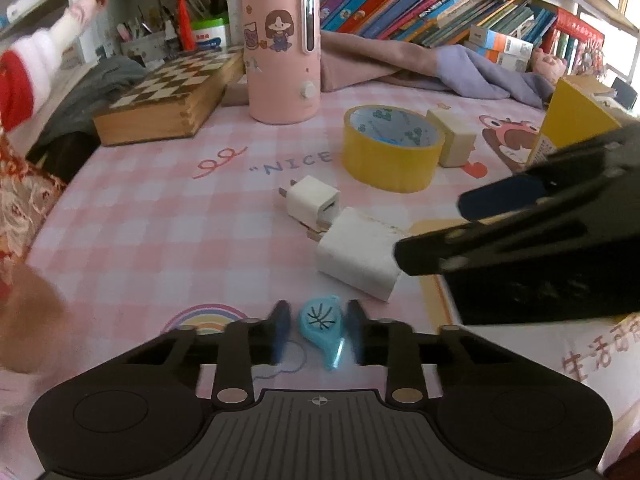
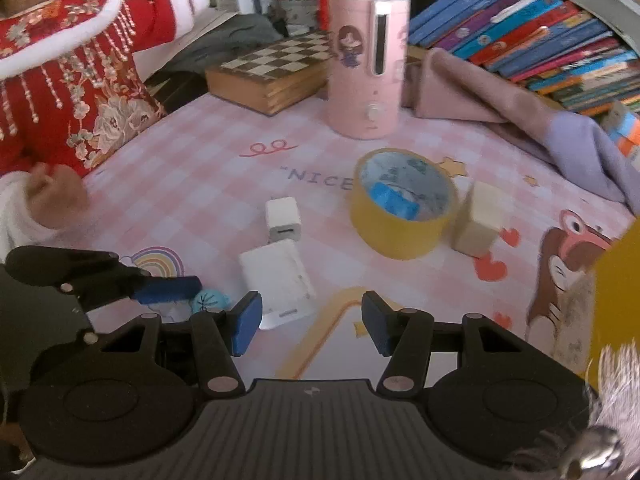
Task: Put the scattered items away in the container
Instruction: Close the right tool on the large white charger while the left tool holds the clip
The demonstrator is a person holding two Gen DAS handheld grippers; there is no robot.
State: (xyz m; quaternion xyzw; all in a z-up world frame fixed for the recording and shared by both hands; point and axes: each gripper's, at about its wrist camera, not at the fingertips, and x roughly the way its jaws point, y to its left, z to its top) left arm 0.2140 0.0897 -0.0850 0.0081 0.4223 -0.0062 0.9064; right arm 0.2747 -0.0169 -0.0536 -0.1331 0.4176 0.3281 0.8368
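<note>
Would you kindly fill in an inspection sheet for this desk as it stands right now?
Surface: pink checked mat printed with cartoons and the word NICE.
Job's things: blue whistle-shaped toy between the left tool's fingers; small white charger beside large white charger; yellow tape roll on its side; cream block next to it; yellow container at the right edge.
Clutter: pink humidifier, chessboard box, folded cloths.
Grippers: left tool flanking the toy, contact unclear; right tool open, empty.
Cables: nothing seen.
Surroundings: bookshelf; child in red beside the desk.
</note>
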